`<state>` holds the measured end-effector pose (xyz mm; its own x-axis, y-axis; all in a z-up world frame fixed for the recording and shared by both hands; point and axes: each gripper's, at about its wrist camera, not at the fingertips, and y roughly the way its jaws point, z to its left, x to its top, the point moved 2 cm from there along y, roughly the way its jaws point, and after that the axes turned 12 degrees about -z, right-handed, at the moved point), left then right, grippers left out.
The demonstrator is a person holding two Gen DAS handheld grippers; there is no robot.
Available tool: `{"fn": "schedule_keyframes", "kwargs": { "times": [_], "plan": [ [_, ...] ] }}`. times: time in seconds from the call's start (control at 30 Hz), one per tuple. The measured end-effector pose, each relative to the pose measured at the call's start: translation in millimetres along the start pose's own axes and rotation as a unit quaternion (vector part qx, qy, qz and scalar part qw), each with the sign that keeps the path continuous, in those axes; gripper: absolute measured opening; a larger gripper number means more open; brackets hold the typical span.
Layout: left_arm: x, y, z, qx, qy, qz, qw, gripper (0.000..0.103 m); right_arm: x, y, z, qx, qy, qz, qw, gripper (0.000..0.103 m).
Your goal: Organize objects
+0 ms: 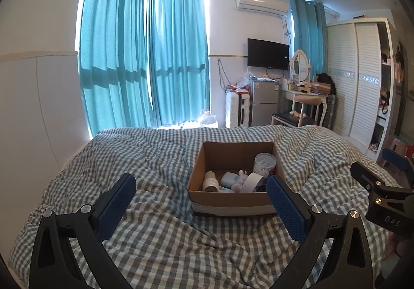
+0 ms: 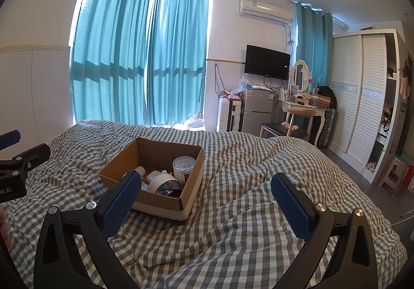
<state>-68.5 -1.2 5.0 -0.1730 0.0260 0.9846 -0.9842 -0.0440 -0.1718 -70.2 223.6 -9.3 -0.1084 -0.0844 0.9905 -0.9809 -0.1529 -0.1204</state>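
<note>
An open cardboard box [image 1: 230, 199] sits on the checked bedspread [image 1: 160, 232]; it also shows in the right wrist view [image 2: 160, 207]. Inside lie a clear cotton-swab jar [image 1: 264, 163], a white round bottle [image 1: 210, 181], a pale blue case [image 1: 229, 179] and a white tape roll [image 2: 162, 182]. My left gripper [image 1: 201, 201] is open and empty, just short of the box's near wall. My right gripper [image 2: 207, 198] is open and empty, over the bedspread to the right of the box. The right gripper also shows in the left wrist view [image 1: 383, 185].
Teal curtains [image 1: 145, 64] cover the windows behind the bed. A small fridge [image 1: 264, 103], a suitcase [image 1: 236, 108], a dressing table with a chair [image 1: 305, 105] and a white wardrobe [image 1: 359, 77] stand past the bed's far end. A pink stool [image 2: 393, 172] stands at the right.
</note>
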Motion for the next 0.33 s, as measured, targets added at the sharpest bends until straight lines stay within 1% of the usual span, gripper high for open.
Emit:
{"fn": "schedule_keyframes", "kwargs": {
  "times": [0.2, 0.33],
  "plan": [
    [-0.1, -0.4, -0.1, 0.001, 0.003, -0.001, 1.0, 0.103, -1.6, 0.4, 0.7, 0.001, -0.001, 0.001, 1.0, 0.101],
    [-0.5, -2.7, -2.3, -0.001, 0.014, -0.009, 0.9999, 0.103, -3.7, 1.0, 0.8, 0.001, -0.004, 0.003, 1.0, 0.101]
  ]
}}
